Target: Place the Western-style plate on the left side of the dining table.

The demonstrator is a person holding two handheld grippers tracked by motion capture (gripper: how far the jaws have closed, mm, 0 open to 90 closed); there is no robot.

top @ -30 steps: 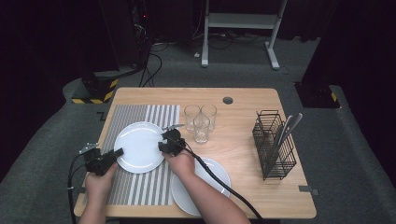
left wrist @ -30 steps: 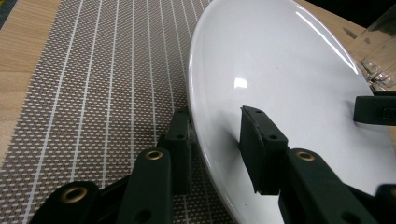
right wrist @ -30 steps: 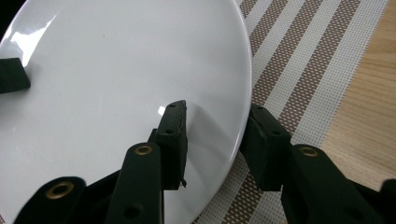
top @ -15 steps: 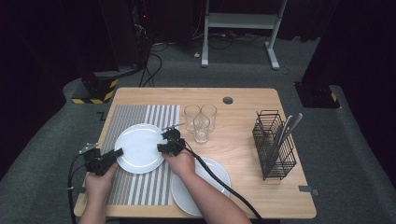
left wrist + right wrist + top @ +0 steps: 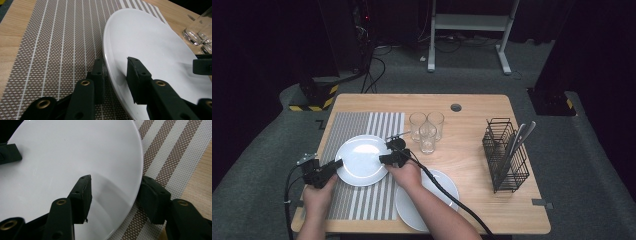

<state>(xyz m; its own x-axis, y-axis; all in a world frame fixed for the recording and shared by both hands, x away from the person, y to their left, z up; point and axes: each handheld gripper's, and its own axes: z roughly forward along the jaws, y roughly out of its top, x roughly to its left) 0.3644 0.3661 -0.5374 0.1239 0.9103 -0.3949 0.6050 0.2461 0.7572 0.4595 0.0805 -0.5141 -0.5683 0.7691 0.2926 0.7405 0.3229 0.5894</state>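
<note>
The plate lies over the striped mat, a gripper at each side of its rim. The left gripper straddles the left edge, one jaw under the rim and one over the face; the right gripper does the same on the right. In both gripper views a gap shows between the upper jaw and the plate, so neither looks clamped, though the angle makes this hard to judge.

To carry it well, both jaws should bite the rim squarely and move level, so the plate does not tip toward the glasses nearby.

A second plate near the front edge is partly covered by the right forearm. Whether the first plate rests on the mat or hangs just above it cannot be told.
</note>
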